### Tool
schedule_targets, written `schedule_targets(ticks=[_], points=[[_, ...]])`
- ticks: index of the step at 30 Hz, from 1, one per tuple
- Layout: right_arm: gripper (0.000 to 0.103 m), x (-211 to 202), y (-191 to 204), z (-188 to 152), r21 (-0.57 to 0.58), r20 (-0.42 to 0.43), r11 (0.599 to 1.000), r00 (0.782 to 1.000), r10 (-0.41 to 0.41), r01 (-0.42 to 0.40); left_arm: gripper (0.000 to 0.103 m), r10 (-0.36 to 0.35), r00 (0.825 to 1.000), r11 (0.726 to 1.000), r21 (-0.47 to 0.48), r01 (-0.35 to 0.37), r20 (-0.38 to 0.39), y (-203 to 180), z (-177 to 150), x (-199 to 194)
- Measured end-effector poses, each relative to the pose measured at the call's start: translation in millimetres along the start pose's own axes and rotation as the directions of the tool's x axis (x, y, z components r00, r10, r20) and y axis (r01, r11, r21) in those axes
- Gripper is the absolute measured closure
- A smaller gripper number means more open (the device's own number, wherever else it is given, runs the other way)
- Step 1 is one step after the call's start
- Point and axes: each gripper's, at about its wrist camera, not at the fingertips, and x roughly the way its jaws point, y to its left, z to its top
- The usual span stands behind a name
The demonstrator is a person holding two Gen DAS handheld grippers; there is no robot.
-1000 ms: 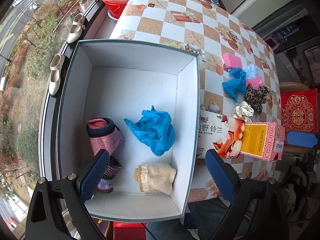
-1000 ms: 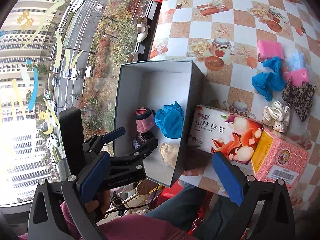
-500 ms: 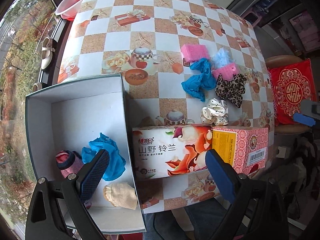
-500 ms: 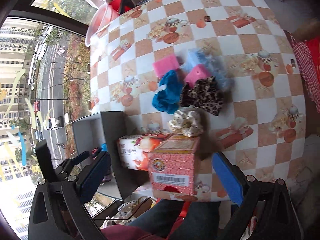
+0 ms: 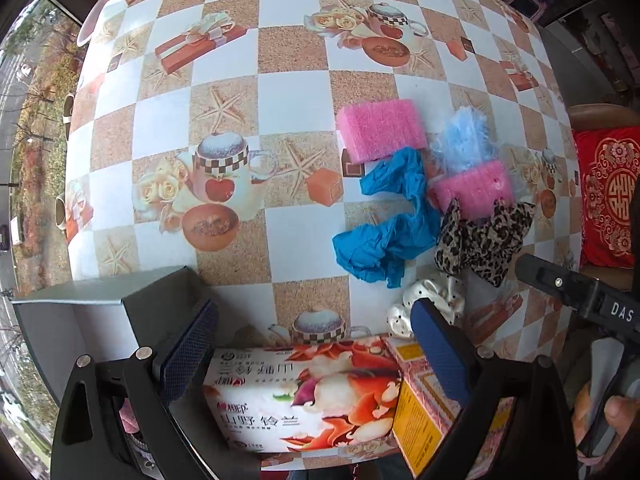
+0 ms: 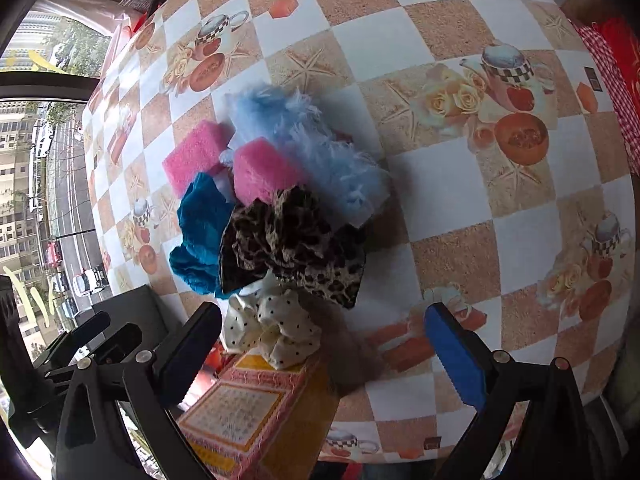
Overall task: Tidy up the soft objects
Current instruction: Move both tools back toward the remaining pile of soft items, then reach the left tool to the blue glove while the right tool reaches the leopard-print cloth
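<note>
A pile of soft things lies on the checked tablecloth: two pink sponges (image 5: pixel 380 130) (image 6: pixel 264 168), a fluffy light-blue piece (image 6: pixel 320 152), a crumpled blue cloth (image 5: pixel 392 232), a leopard-print scrunchie (image 6: pixel 288 240) and a white polka-dot scrunchie (image 6: pixel 272 328). The grey box (image 5: pixel 120 304) stands at the lower left of the left wrist view. My left gripper (image 5: pixel 316 356) is open and empty above the tissue boxes. My right gripper (image 6: pixel 324 356) is open and empty, just short of the polka-dot scrunchie.
A floral tissue box (image 5: pixel 304 396) and a pink and yellow box (image 6: pixel 244 416) lie at the table's near edge. A red cushion (image 5: pixel 604 196) sits on a chair to the right. A window runs along the left side.
Both grippers have moved away from the grey box to the right and closer to the pile of soft things. Both stay open and empty.
</note>
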Motion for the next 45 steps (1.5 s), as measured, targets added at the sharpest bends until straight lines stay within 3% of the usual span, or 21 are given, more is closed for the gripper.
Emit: schedule_targets(ticks=[3, 6, 13, 19, 22, 26, 31, 37, 41, 43, 45], points=[[0.001, 23.2, 2.1, 12.4, -0.015, -0.015, 1.0, 1.0, -0.013, 0.013, 0.005, 0.017, 1.0, 1.0, -0.012, -0.017, -0.021, -2.5, 17.8, 14.8], [0.001, 40.7, -4.5, 13.5, -0.028, -0.026, 0.997, 0.997, -0.077, 0.076, 0.005, 0.01, 0.999, 1.0, -0.026, -0.011, -0.054, -9.2, 31.0, 31.8], [0.001, 32.3, -80.2, -1.5, 0.108, 0.003, 0.984, 0.989, -0.145, 0.144, 0.005, 0.008, 0.995, 1.0, -0.021, -0.01, -0.097, -39.2, 51.0, 67.4], [0.001, 9.8, -164.7, -21.0, 0.257, -0.007, 0.947, 0.98, -0.198, 0.194, 0.005, 0.163, 0.982, 0.986, -0.02, -0.166, -0.093, -33.4, 50.6, 84.0], [0.001, -5.1, -180.9, -34.5, 0.276, 0.02, 0.946, 0.983, -0.185, 0.172, 0.005, 0.167, 0.98, 0.982, -0.071, -0.174, -0.105, -7.3, 46.6, 84.1], [0.001, -21.7, -150.7, -39.7, 0.152, 0.097, 0.986, 0.992, -0.078, 0.063, 0.005, 0.118, 0.989, 0.989, -0.083, -0.125, -0.09, 9.9, 41.5, 78.4], [0.001, -10.4, -74.7, -19.2, -0.095, 0.11, 0.995, 0.993, -0.032, 0.042, 0.005, 0.086, 0.993, 0.99, -0.106, -0.095, -0.086, 6.2, 42.8, 82.2], [0.001, 35.9, -30.2, -6.7, -0.177, 0.08, 0.971, 0.986, -0.146, 0.158, 0.0, 0.058, 0.994, 0.985, -0.157, -0.073, -0.096, 8.8, 44.8, 98.0], [0.0, 45.2, -7.8, -5.6, -0.23, 0.111, 0.937, 0.964, -0.243, 0.262, 0.0, 0.026, 0.996, 0.985, -0.166, -0.04, -0.087, 7.8, 44.3, 107.9], [0.0, 53.1, 4.1, -6.3, -0.256, 0.115, 0.906, 0.941, -0.318, 0.338, 0.0, 0.028, 0.996, 0.987, -0.158, -0.041, -0.082, 13.1, 41.9, 111.9], [0.0, 56.3, 9.2, -7.9, -0.248, 0.113, 0.906, 0.939, -0.326, 0.344, 0.0, 0.028, 0.996, 0.987, -0.158, -0.041, -0.082, 18.1, 38.8, 114.1]])
